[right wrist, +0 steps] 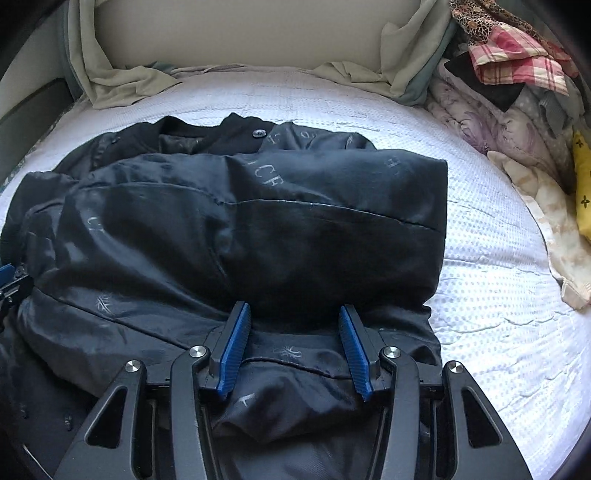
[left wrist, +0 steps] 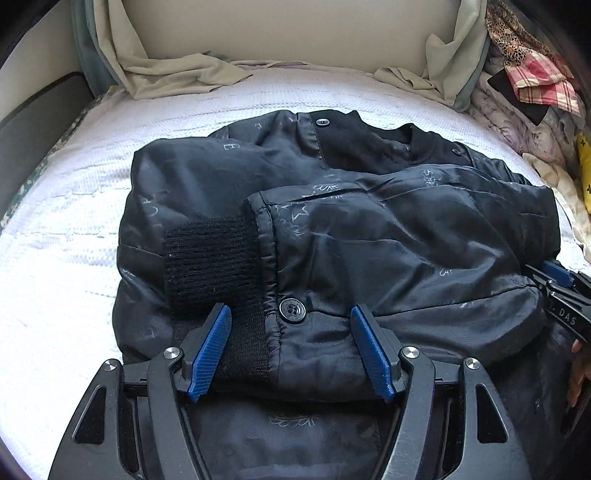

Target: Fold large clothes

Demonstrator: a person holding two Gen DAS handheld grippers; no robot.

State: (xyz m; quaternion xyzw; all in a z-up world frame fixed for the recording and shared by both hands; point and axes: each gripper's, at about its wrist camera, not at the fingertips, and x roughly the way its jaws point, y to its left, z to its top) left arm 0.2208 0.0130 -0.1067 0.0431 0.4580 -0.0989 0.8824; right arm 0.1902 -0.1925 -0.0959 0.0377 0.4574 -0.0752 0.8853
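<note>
A black printed jacket lies on the white bed, collar at the far side, both sleeves folded across its front. A ribbed black cuff lies on top at the near left. My left gripper is open over the jacket's near hem, its blue pads either side of a button. In the right wrist view the jacket fills the middle. My right gripper is open over the near hem, with fabric bunched between and under its jaws. The right gripper also shows at the left wrist view's right edge.
The white textured bedspread has bare room to the right, and to the left in the left wrist view. A pale headboard with draped beige cloth stands behind. A pile of mixed clothes sits at the far right.
</note>
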